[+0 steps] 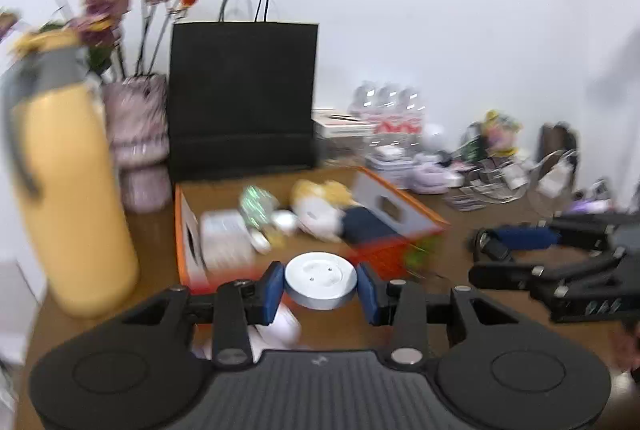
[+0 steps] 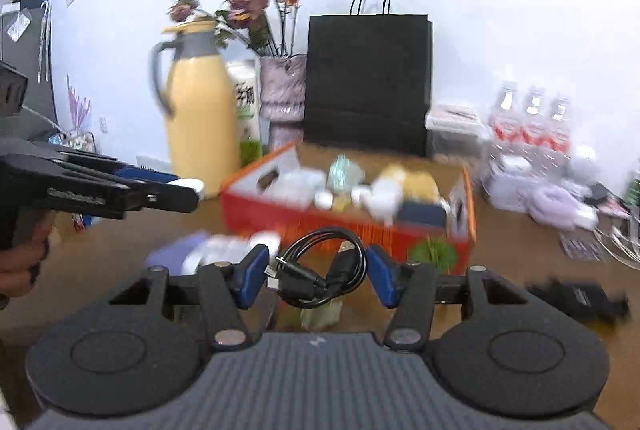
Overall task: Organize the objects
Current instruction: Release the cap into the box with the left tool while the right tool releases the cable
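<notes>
My left gripper is shut on a round white and grey disc, held just in front of the orange box. The box holds a yellow and white plush toy, a white packet and other small items. My right gripper is shut on a coiled black USB cable, held before the same orange box. The left gripper with the disc shows at the left of the right wrist view. The right gripper shows at the right of the left wrist view.
On the brown table stand a yellow thermos, a pink vase with dried flowers and a black paper bag. Water bottles, books and clutter lie at the back right. A black object lies at the right.
</notes>
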### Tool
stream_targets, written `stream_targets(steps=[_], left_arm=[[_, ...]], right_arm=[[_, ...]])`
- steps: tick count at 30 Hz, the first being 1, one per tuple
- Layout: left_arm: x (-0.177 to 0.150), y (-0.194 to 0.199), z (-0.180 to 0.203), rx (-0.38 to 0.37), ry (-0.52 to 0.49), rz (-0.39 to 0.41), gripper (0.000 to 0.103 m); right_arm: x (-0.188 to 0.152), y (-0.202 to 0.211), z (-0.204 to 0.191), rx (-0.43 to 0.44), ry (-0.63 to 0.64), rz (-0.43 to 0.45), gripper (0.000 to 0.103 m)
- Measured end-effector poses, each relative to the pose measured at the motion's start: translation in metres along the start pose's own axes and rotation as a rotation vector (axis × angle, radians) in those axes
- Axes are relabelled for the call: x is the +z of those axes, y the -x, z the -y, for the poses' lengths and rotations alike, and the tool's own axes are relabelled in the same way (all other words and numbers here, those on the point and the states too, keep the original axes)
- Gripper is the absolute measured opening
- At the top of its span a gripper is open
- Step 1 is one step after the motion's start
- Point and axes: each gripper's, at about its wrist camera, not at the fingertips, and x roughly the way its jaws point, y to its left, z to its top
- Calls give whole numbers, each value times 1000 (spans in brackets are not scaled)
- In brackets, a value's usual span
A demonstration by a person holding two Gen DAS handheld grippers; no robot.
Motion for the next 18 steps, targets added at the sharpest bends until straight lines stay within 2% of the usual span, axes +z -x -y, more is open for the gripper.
stream_targets(steps=[2, 5, 8, 10, 12, 13, 14, 18], left_arm=[[22, -53, -15, 37, -11, -63, 38], [36, -124, -48, 77, 65, -203, 38], [35, -163, -67, 119, 103, -266, 38], [30, -165, -74, 122, 114, -257, 41], [32, -158, -80, 103, 130, -216, 61], [34, -154, -80, 103, 130, -194, 64], [36, -148, -81, 109, 124, -172, 67], [46, -125, -80, 118, 124, -139, 67]], right_arm=[[29, -47, 21, 37, -54, -39, 55], [61, -119, 38, 41, -107, -90, 55], [71, -182, 45, 15, -147, -133, 61], [71, -209, 49, 46, -190, -148, 69], [72, -218, 49, 44, -195, -134, 73], [73, -219, 50, 40, -200, -126, 76], [75, -219, 51, 43, -205, -121, 77], [79, -209, 51, 48, -194, -121, 83]])
